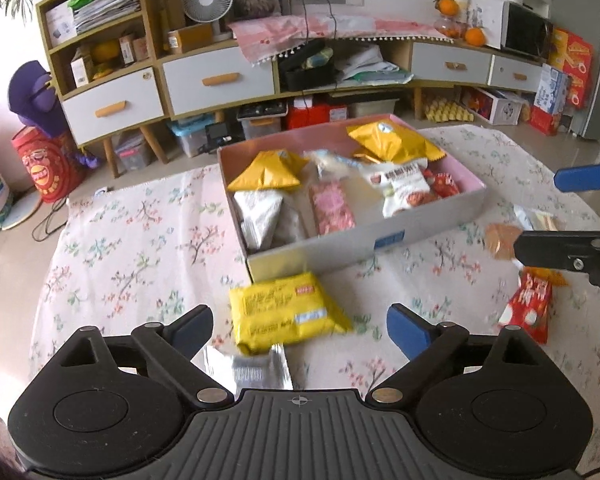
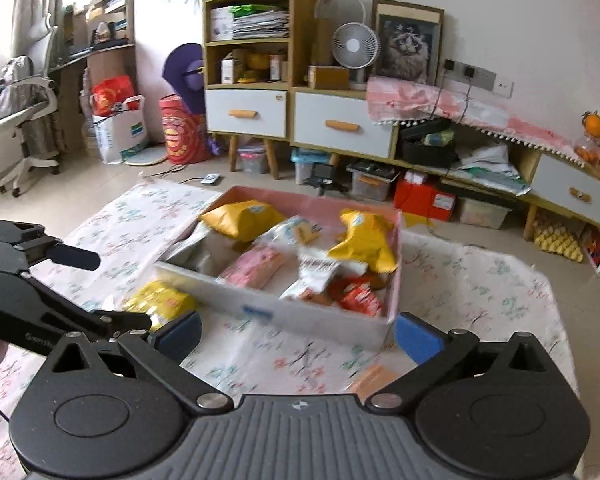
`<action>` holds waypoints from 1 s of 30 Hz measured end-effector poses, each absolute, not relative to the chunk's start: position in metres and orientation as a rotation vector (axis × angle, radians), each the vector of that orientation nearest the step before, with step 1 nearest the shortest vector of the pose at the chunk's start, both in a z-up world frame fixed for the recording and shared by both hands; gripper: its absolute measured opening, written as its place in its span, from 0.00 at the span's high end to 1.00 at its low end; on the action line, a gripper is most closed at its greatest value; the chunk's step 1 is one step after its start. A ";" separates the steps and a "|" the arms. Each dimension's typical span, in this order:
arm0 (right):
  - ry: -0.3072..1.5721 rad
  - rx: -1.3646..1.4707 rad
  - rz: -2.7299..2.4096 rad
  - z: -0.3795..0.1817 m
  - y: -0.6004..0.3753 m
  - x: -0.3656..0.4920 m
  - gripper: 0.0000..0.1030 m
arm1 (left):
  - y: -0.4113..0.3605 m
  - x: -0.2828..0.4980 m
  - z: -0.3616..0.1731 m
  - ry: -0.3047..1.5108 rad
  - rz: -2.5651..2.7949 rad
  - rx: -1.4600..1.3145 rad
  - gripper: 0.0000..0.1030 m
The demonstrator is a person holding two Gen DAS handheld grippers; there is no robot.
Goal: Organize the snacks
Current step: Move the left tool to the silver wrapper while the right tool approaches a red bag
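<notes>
A shallow pink-lined box (image 1: 380, 242) (image 2: 260, 314) stands on the floral cloth and holds several snack packs, yellow, white, pink and red. A yellow snack pack (image 1: 286, 314) (image 2: 160, 300) lies on the cloth just in front of the box, between the fingers of my open left gripper (image 1: 300, 330). A silver pack (image 1: 248, 368) lies just under that gripper. My right gripper (image 2: 298, 334) is open and empty in front of the box's near wall. It shows at the right edge of the left wrist view (image 1: 540, 216). A red snack pack (image 1: 528, 306) and an orange pack (image 1: 500, 238) (image 2: 370, 378) lie to the right.
The floral cloth (image 1: 140, 248) covers a low table. Behind it stand a cabinet with white drawers (image 1: 216, 84), storage bins on the floor beneath, a fan (image 1: 207, 0) and a red bucket (image 1: 46, 168). An office chair (image 2: 28, 120) is at far left.
</notes>
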State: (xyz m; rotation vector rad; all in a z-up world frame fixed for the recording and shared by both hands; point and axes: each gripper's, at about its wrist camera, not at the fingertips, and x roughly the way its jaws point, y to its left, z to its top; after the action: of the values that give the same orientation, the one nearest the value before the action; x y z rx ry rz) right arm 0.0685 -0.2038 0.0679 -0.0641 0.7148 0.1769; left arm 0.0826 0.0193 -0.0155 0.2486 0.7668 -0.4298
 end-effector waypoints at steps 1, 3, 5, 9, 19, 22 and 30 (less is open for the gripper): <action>0.709 -0.047 0.184 0.064 -0.204 0.064 0.16 | 0.021 0.081 -0.018 0.763 -0.430 0.256 0.08; 0.714 -0.030 0.194 0.056 -0.201 0.058 0.16 | 0.024 0.076 -0.024 0.753 -0.419 0.283 0.08; 0.713 -0.072 0.213 0.052 -0.196 0.053 0.16 | 0.029 0.071 -0.029 0.732 -0.422 0.294 0.08; 0.691 -0.174 0.254 0.045 -0.189 0.042 0.16 | 0.038 0.067 -0.039 0.727 -0.440 0.308 0.08; 0.770 -0.253 0.347 0.025 -0.181 0.016 0.17 | 0.055 0.073 -0.065 0.730 -0.462 0.390 0.08; 0.817 -0.244 0.346 0.020 -0.182 0.014 0.17 | 0.057 0.078 -0.073 0.750 -0.458 0.403 0.07; 0.900 -0.165 0.286 0.003 -0.201 0.018 0.17 | 0.060 0.087 -0.075 0.773 -0.511 0.336 0.09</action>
State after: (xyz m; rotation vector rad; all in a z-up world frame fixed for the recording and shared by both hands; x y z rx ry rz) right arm 0.0179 -0.2006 0.0027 -0.1650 0.9000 0.2861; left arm 0.0868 0.0604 -0.0753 0.3361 0.7728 -0.5108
